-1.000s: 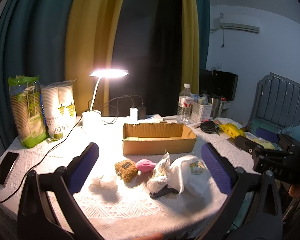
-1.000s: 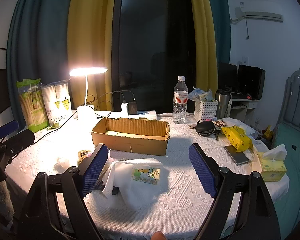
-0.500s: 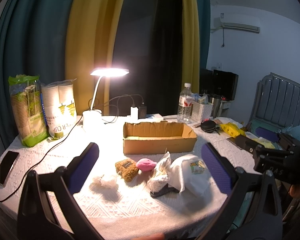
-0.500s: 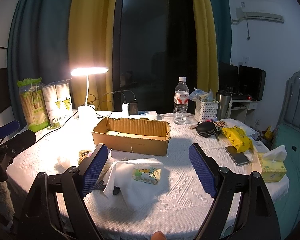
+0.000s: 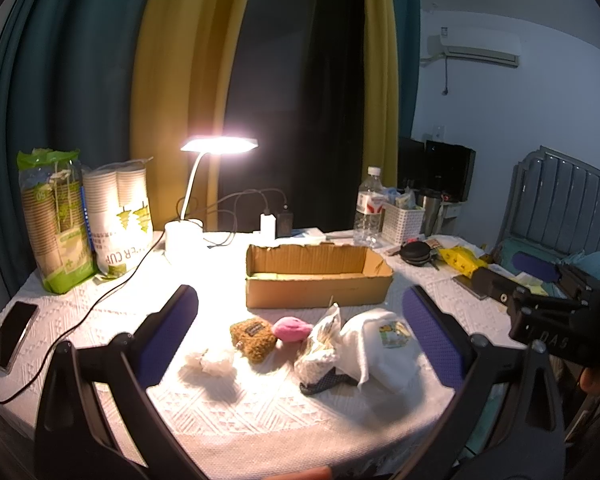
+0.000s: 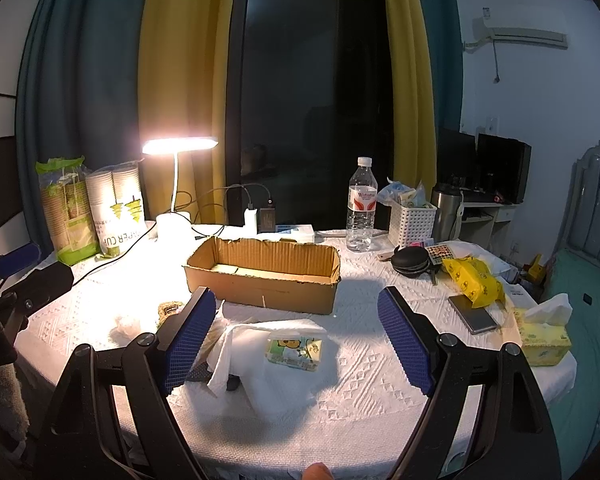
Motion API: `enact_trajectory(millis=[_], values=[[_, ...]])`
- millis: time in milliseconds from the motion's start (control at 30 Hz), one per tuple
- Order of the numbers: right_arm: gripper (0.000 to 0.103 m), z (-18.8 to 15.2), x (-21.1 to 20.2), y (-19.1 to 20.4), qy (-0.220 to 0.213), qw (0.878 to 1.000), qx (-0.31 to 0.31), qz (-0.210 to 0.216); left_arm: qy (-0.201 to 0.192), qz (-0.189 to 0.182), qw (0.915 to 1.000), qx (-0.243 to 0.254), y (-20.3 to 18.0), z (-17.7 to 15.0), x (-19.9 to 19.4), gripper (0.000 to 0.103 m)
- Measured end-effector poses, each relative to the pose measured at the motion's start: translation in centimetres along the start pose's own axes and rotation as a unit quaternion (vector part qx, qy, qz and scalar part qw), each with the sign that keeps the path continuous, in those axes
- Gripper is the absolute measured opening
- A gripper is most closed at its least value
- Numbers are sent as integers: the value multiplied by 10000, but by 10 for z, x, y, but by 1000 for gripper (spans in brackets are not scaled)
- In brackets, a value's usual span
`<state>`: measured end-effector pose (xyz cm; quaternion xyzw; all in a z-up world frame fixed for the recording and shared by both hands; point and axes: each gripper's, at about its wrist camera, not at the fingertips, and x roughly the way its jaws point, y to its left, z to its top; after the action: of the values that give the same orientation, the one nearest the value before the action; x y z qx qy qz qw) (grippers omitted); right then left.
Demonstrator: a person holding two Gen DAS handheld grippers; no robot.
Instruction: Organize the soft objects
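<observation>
The left gripper (image 5: 300,320) hovers above the near edge of the bench (image 5: 260,412) with its blue-padded fingers (image 5: 168,336) spread wide and nothing between them. Framed between those fingers lies a row of soft things: a white fluffy wad (image 5: 214,361) nearest the left finger, then a brown knitted pouch (image 5: 253,335), a pink plush piece (image 5: 291,328) touching it, a crinkled clear bag (image 5: 320,344), and a white cloth (image 5: 376,354) close to the right finger, with a small tissue pack (image 5: 394,329) lying on it. Beyond them, straight ahead, sits an open cardboard box (image 5: 318,284).

The right gripper (image 6: 296,340) is likewise spread apart and holds nothing. The white cloth and tissue pack lie between its fingers (image 6: 406,344), nearer the left one, and the cardboard box stands just beyond them. Far to its left a lit desk lamp (image 6: 178,146) shines down on the bench.
</observation>
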<state>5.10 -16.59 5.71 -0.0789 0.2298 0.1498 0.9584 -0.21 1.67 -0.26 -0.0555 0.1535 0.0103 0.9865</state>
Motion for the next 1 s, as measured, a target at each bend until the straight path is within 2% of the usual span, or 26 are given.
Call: enact_trajectory(millis=[1000], values=[[86,4,-1,0,29,10000,-73,41,-16,4,10000,-75,3,2,-2,103]])
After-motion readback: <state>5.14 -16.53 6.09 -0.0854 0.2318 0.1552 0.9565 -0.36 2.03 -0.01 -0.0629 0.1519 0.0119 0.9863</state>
